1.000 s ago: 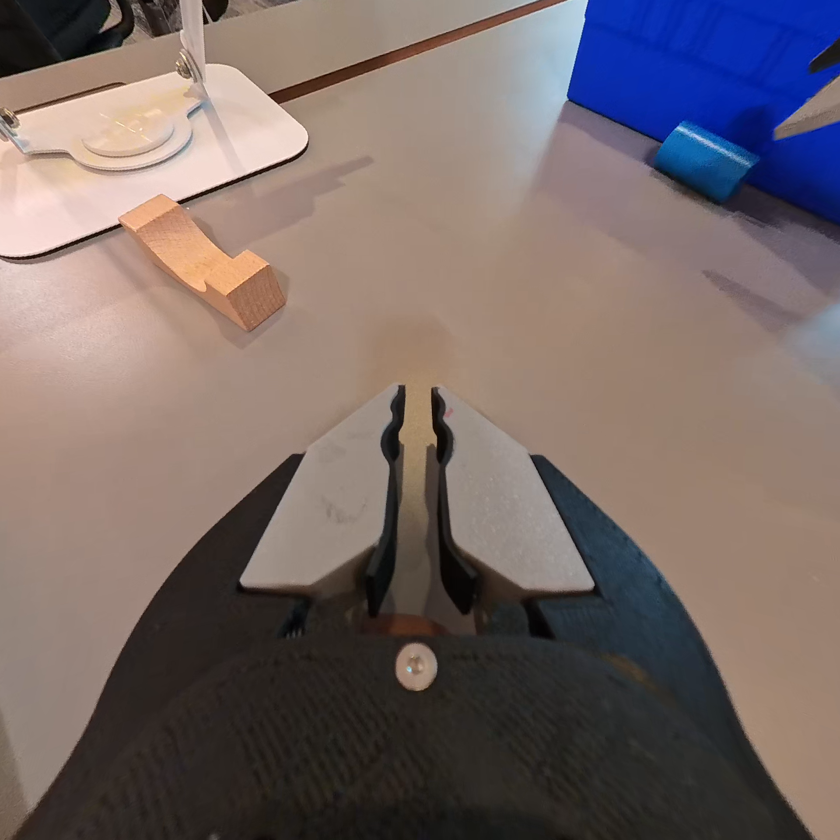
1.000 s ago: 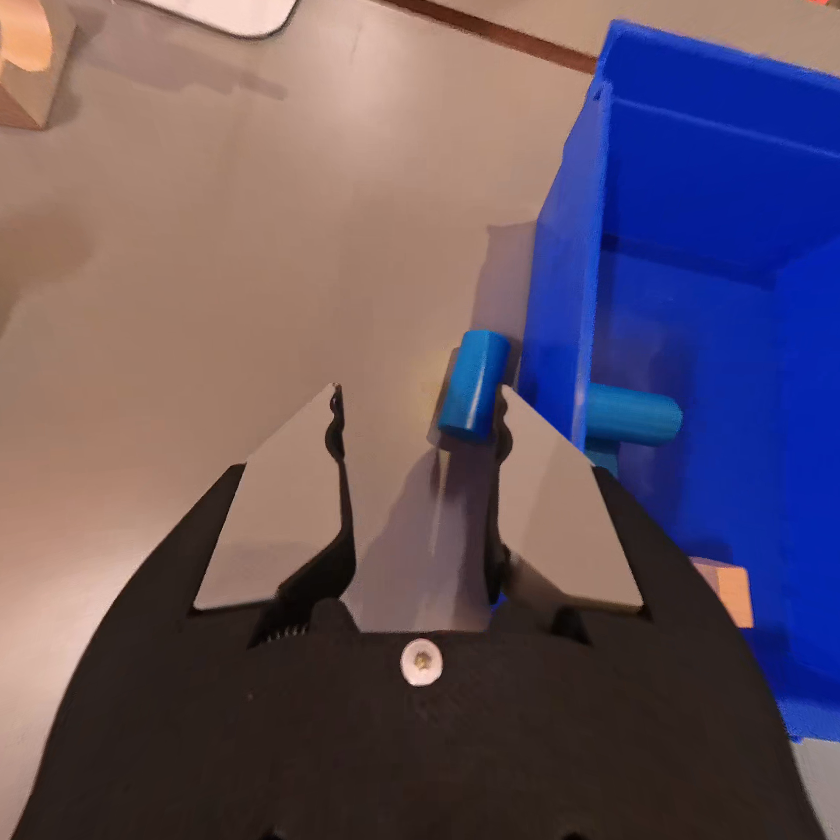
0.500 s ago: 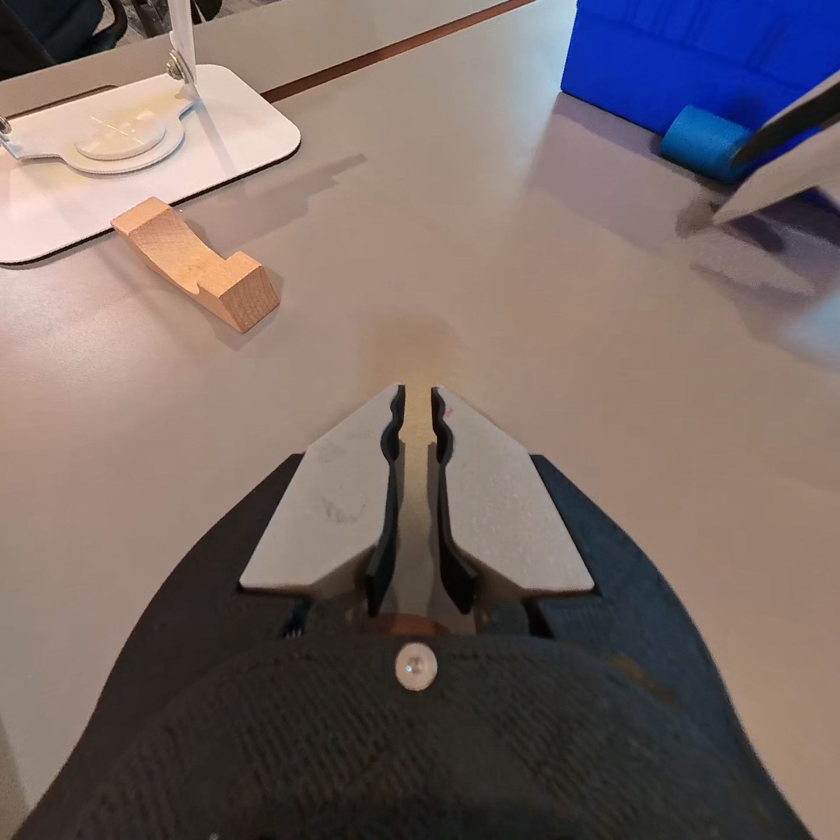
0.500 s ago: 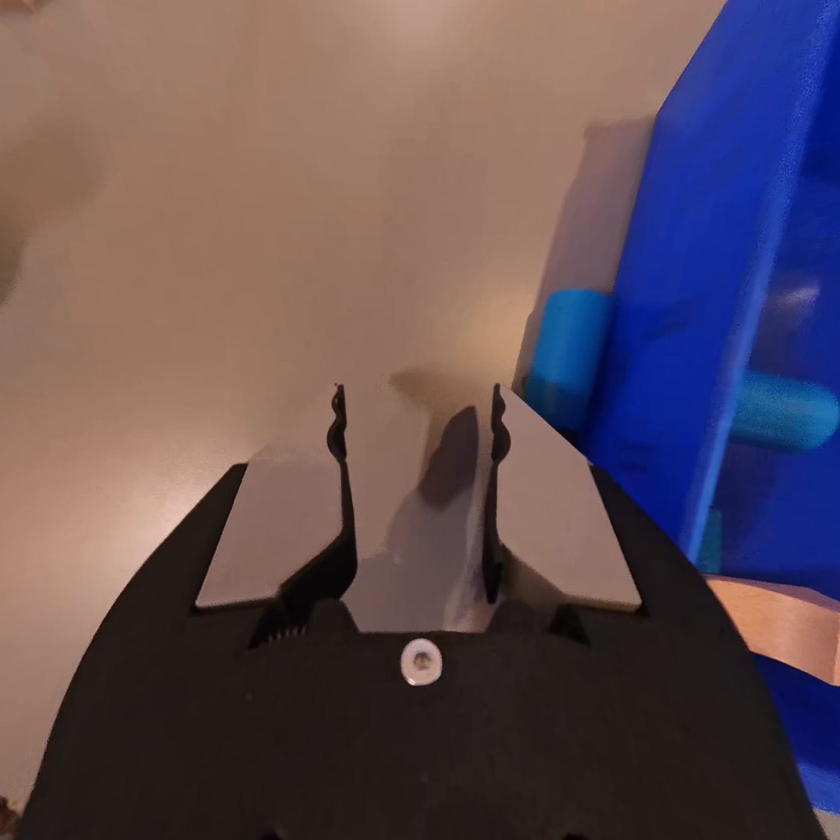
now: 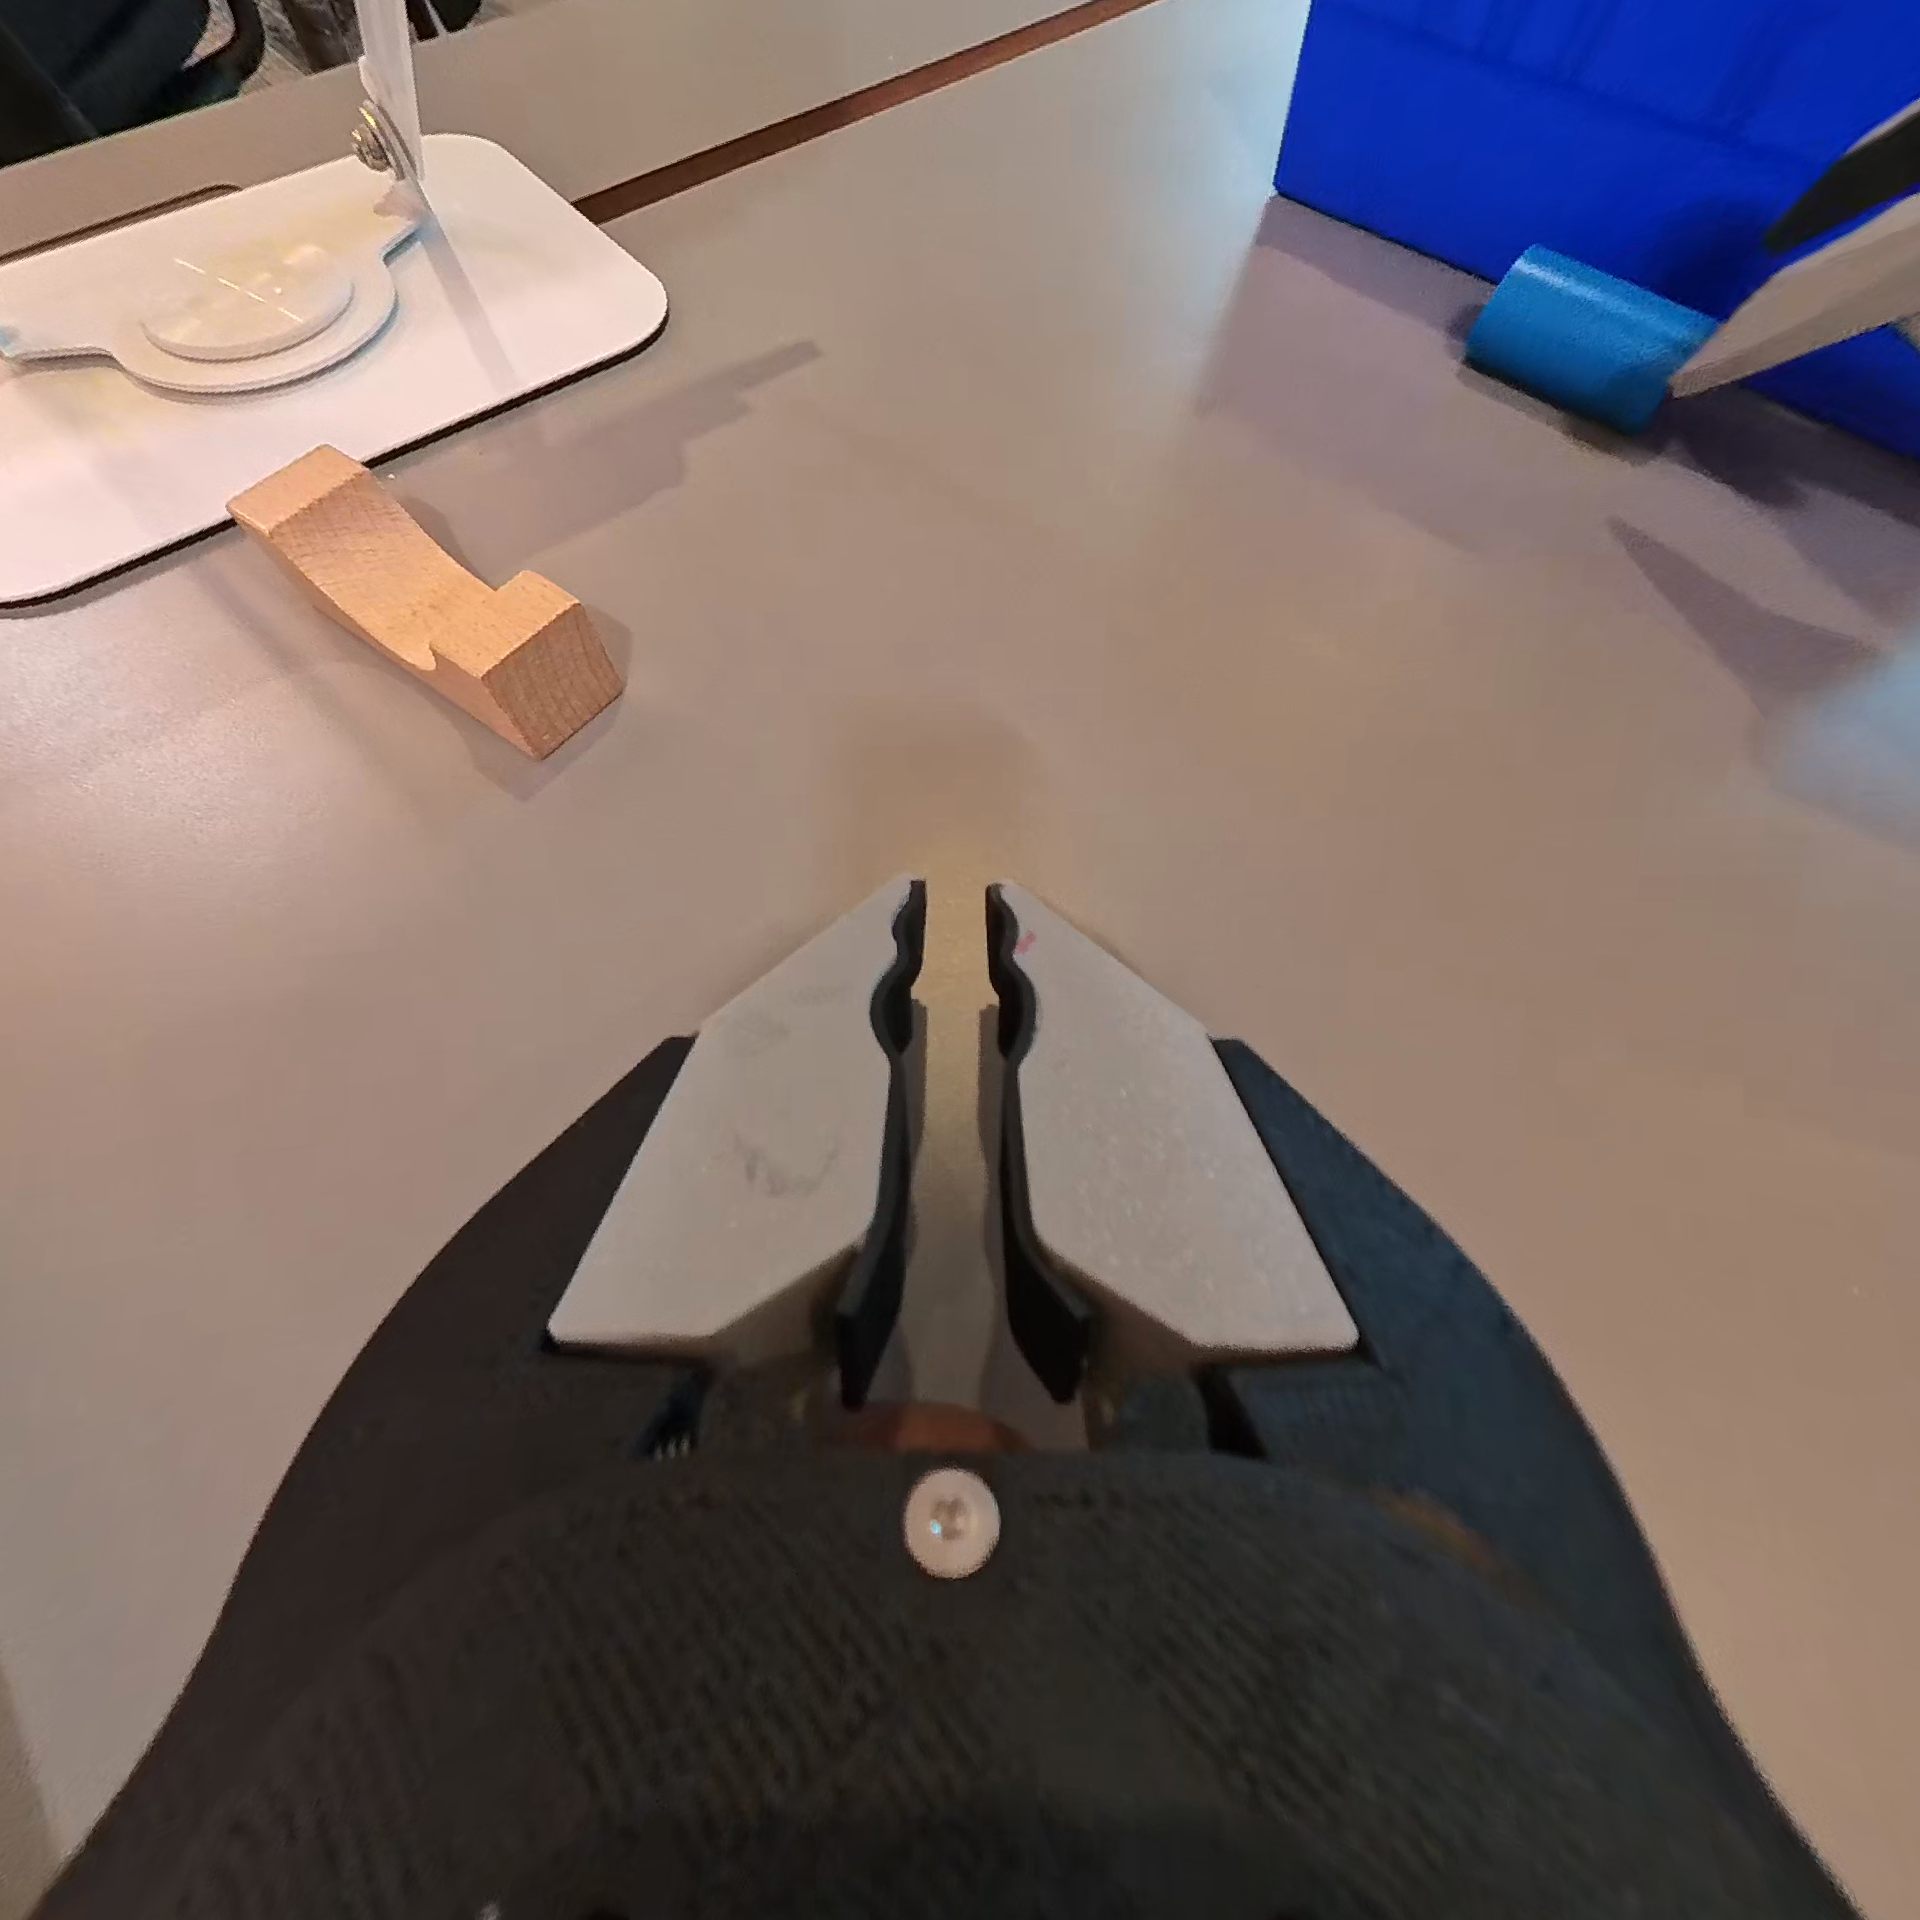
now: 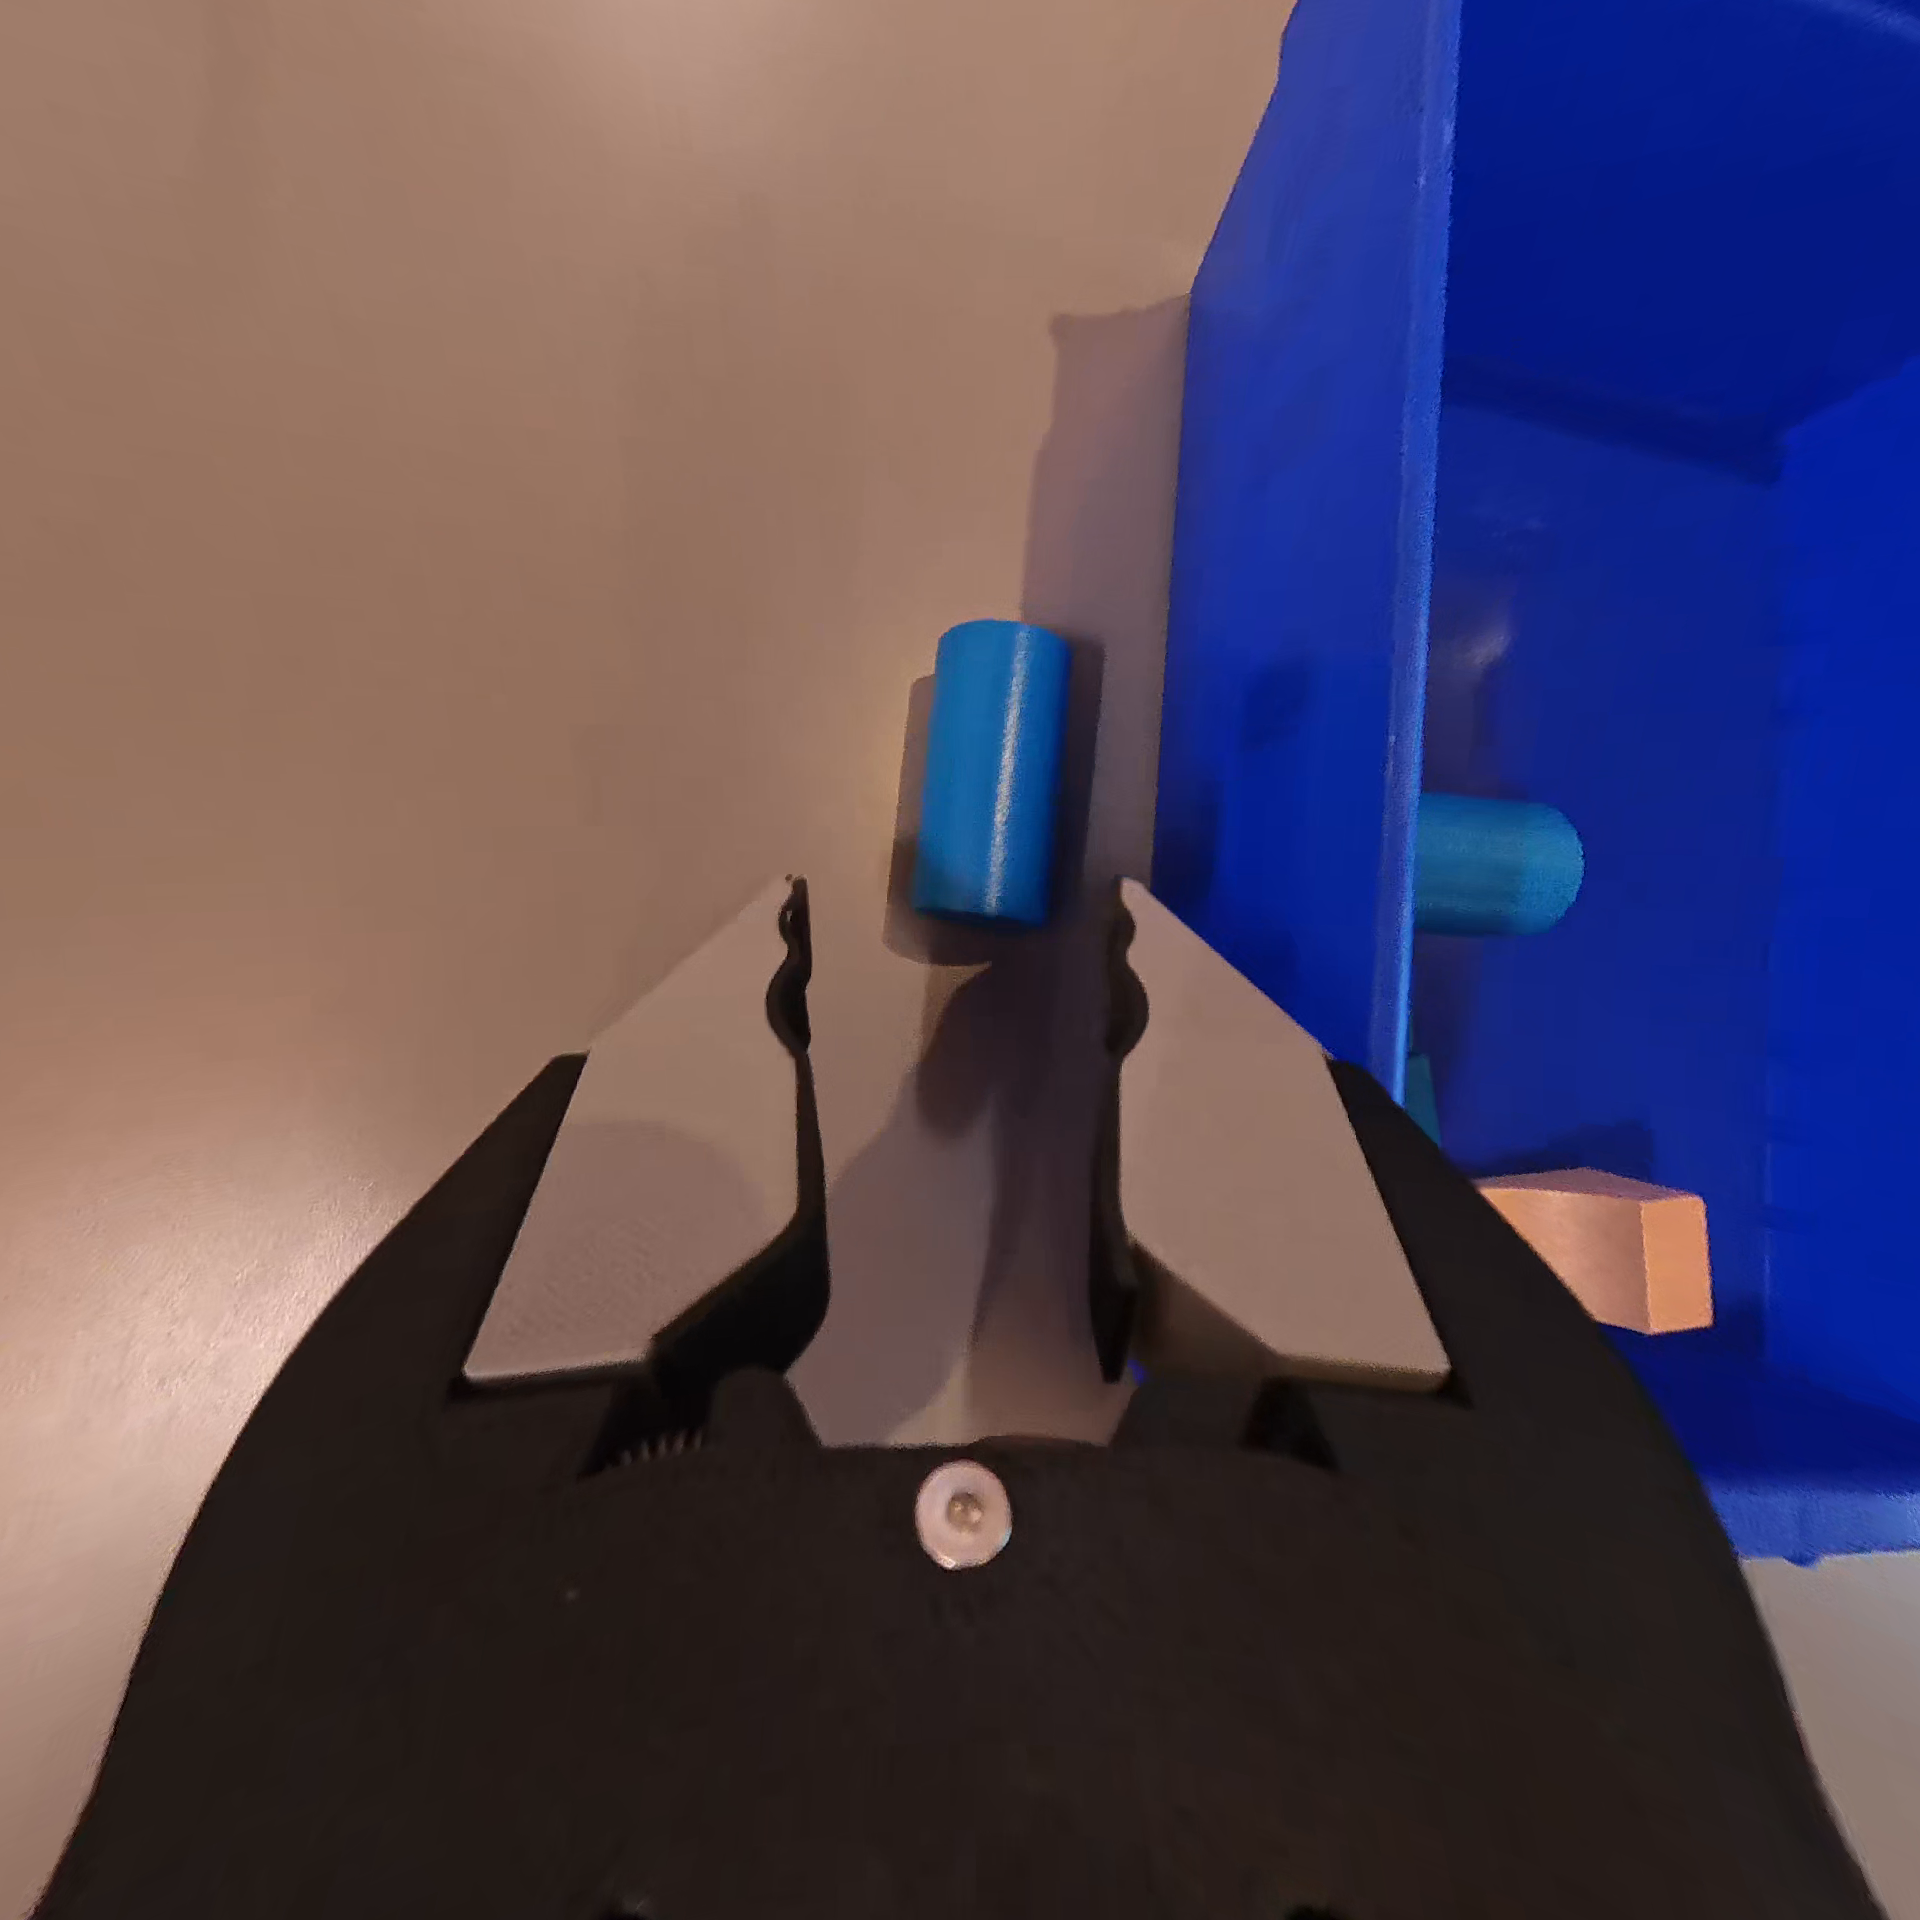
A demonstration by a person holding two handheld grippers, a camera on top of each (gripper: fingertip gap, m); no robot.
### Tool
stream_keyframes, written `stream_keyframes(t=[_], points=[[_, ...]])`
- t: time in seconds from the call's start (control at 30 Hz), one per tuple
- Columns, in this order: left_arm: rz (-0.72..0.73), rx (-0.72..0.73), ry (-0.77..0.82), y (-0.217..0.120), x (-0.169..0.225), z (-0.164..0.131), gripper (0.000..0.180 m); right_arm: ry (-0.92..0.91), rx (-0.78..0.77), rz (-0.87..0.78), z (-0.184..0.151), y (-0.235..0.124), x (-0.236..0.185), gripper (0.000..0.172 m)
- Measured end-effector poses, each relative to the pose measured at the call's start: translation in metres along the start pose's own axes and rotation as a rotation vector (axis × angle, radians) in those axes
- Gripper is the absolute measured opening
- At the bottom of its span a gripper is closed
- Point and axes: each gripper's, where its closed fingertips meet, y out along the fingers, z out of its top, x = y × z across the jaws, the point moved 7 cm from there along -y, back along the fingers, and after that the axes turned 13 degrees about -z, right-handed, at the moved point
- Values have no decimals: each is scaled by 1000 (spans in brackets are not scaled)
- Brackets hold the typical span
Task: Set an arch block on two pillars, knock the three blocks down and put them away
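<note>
A blue cylinder pillar (image 6: 992, 769) lies on the grey table against the outer wall of the blue bin (image 6: 1299, 623). My right gripper (image 6: 956, 894) is open, its fingertips just short of the pillar's near end and not touching it. A second blue pillar (image 6: 1496, 868) lies inside the bin. The wooden arch block (image 5: 416, 603) lies on its side at the left of the left wrist view. My left gripper (image 5: 954, 904) hovers over bare table with only a narrow slit between its pads and nothing in it. That view also shows the pillar (image 5: 1579, 338) with a right finger (image 5: 1808, 312) at its end.
A white stand base (image 5: 312, 312) with an upright post sits behind the arch block. A wooden block (image 6: 1621, 1247) lies inside the bin. The bin (image 5: 1558, 125) stands at the far right. A dark seam crosses the table at the back. Tip to tip, the grippers are about 30 centimeters apart. The wooden arch block (image 5: 416, 603) is about 15 centimeters from my left fingertips and 35 centimeters from my right.
My right gripper has swung to line up with the pillar on the table, which now lies straight ahead of its jaws; the jaws have narrowed a little. My left gripper has barely moved.
</note>
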Motion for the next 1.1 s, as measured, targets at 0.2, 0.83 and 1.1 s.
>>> stream_keyframes(t=[0.2,0.83,1.1], points=[[2,-12,20,1,2,0,9,-20,-48,-10,-3,27,-12,61],[-2,-15,0,1,0,-1,9,-64,348,442,30,-30,-48,29],[-4,-16,-6,2,0,-1,9,46,382,428,29,-28,-22,29]])
